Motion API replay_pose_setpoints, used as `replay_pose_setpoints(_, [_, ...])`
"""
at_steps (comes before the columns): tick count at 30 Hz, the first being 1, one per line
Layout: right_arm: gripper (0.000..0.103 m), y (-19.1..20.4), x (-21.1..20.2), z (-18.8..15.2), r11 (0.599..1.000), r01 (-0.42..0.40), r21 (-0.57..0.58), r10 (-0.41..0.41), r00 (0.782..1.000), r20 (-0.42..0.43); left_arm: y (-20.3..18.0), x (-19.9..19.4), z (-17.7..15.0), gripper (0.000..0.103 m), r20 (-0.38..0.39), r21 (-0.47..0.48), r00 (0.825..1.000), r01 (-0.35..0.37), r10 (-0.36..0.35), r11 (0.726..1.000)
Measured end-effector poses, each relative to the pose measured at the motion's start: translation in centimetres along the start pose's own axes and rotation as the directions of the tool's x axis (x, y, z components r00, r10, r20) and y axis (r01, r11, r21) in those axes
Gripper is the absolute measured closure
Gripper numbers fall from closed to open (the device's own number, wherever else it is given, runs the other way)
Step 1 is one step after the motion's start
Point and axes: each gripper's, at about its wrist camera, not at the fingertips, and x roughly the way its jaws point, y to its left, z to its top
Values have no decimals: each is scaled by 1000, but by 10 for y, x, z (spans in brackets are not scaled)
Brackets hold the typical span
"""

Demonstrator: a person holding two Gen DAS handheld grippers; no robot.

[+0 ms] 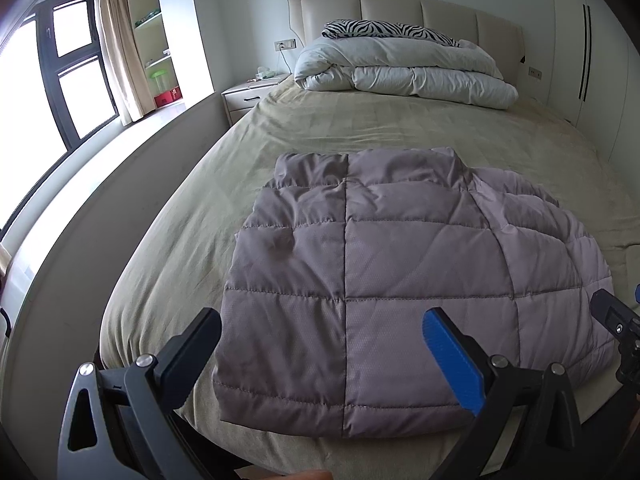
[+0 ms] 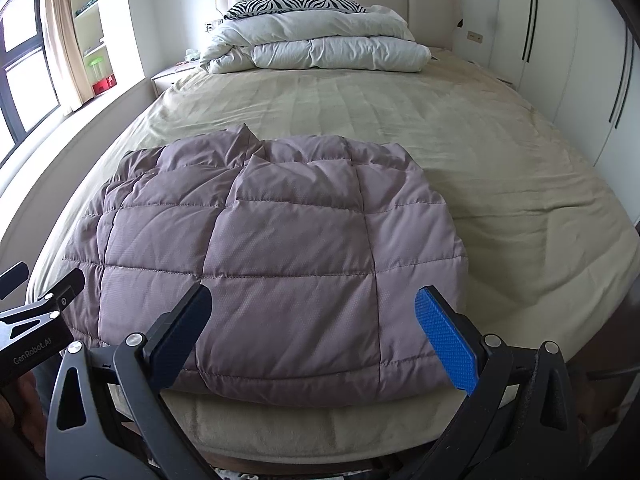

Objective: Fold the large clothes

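Note:
A mauve quilted puffer garment point(image 1: 380, 272) lies folded into a rough rectangle near the foot of the bed; it also shows in the right wrist view point(image 2: 288, 256). My left gripper point(image 1: 320, 328) is open and empty, hovering over the garment's near left part. My right gripper point(image 2: 314, 312) is open and empty above the garment's near right part. The right gripper's fingers point(image 1: 608, 312) show at the right edge of the left wrist view. The left gripper's fingers point(image 2: 60, 288) show at the left edge of the right wrist view.
The bed has a beige sheet point(image 1: 320, 128). A folded white duvet point(image 1: 404, 72) and a zebra pillow point(image 1: 384, 30) lie at the headboard. A nightstand point(image 1: 248, 96) stands at the far left, a low wall and window on the left, a white wardrobe point(image 2: 560, 60) on the right.

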Motion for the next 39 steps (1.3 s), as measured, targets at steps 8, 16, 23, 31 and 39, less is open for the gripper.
replay_pose_setpoints(8, [0,0,1,0,1000,-3,-2,3,1000,-3,-1,2,-2,0,-2,2,1000,-1,1,1000])
replay_pose_setpoints(16, [0,0,2,-1,1000,-5,-4,5,1000,-5,-1,1,-2,0,-1,3,1000,-1,1,1000])
replay_pose_setpoints(23, [0,0,3,-1,1000,-5,-4,5,1000,-6,-1,2,-3,0,-2,3,1000,0,1,1000])
replay_pose_setpoints(31, [0,1,3,-2,1000,-5,-6,5,1000,-8,-1,1,-2,0,-3,3,1000,-1,1,1000])
replay_pose_setpoints(39, [0,1,3,-2,1000,-5,-4,5,1000,-8,-1,2,-3,0,-3,6,1000,0,0,1000])
